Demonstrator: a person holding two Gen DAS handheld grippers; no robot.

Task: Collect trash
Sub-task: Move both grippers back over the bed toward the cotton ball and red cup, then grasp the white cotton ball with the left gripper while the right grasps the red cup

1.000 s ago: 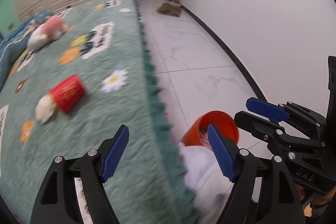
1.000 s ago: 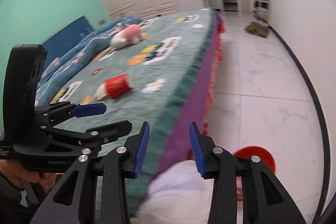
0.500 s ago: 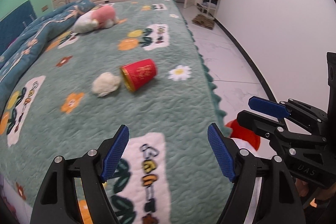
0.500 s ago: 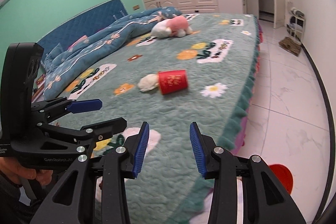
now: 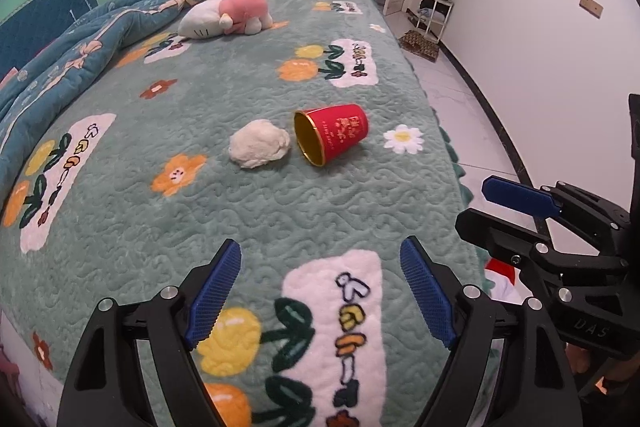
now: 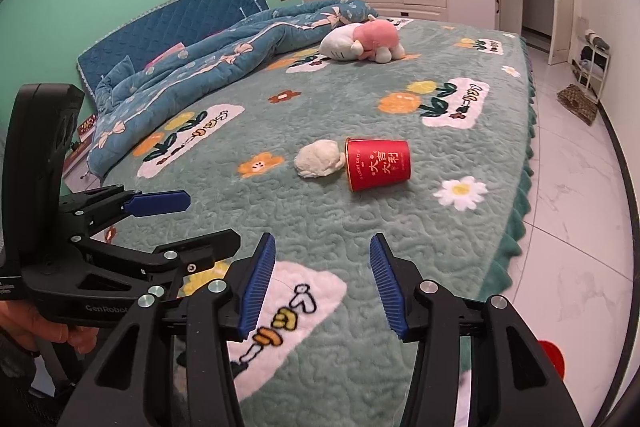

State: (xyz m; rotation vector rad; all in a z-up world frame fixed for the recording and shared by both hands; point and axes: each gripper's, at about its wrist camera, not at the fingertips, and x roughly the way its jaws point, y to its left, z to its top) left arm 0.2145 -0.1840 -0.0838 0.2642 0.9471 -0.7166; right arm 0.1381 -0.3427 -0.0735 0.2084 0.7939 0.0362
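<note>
red paper cup (image 5: pixel 331 133) lies on its side on the green quilted bed (image 5: pixel 280 211), its gold-lined mouth facing the crumpled white tissue ball (image 5: pixel 260 148) just beside it. i see both well ahead of my claws. my left claw (image 5: pixel 320 297) hangs over the near bedspread, jaws wide apart and empty. my right claw (image 6: pixel 322 283) has just been opening, jaws apart with nothing between them. a pink plush toy (image 6: pixel 362 41) rests farther back by the blue duvet (image 6: pixel 224 59).

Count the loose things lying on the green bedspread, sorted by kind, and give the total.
Red paper cup, on its side: 1
Crumpled white paper ball: 1
Pink and white plush toy: 1
Total: 3
</note>
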